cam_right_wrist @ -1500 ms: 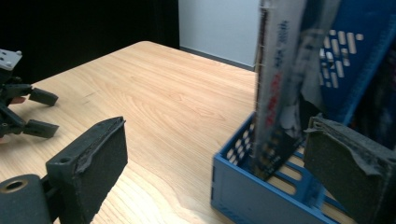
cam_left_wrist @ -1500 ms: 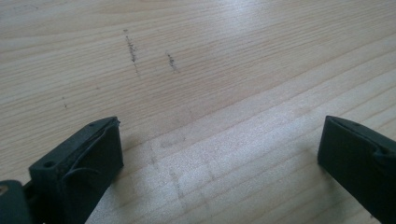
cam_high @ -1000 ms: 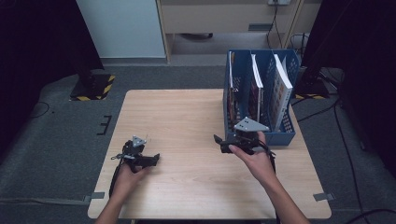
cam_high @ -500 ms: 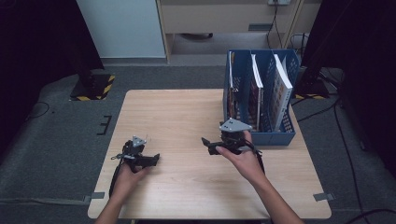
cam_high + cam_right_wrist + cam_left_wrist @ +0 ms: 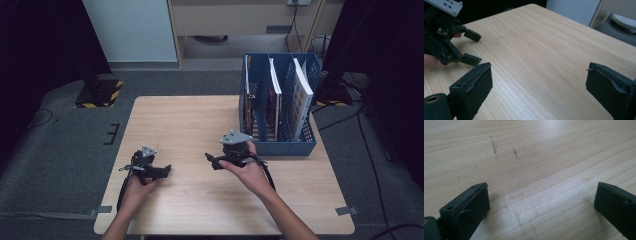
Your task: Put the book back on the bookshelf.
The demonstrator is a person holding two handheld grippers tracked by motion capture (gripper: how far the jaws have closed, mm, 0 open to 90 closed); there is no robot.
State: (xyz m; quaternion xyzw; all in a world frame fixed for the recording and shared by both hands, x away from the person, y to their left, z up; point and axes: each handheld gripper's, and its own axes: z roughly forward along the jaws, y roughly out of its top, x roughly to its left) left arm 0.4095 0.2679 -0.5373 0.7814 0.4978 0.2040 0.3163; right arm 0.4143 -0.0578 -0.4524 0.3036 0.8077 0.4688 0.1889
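Note:
My left gripper (image 5: 167,170) rests low on the wooden table (image 5: 190,120) near its front left, jaws pointing right. In the left gripper view it (image 5: 541,202) stands wide open over bare wood. My right gripper (image 5: 210,161) is held just above the table's middle, a little in front of the blue file rack (image 5: 287,147), jaws pointing left toward the other gripper. Seen in the right gripper view, it (image 5: 539,85) is open with nothing between its jaws. The left gripper (image 5: 474,48) also appears open there, at the upper left.
The blue rack stands at the table's back right and holds upright books (image 5: 300,95) in its slots. Dark floor surrounds the table, with cables at the right and a white cabinet (image 5: 130,30) behind.
My right gripper has moved left, from beside the rack's front toward the table's middle, turning to face the left gripper. The left gripper has stayed put.

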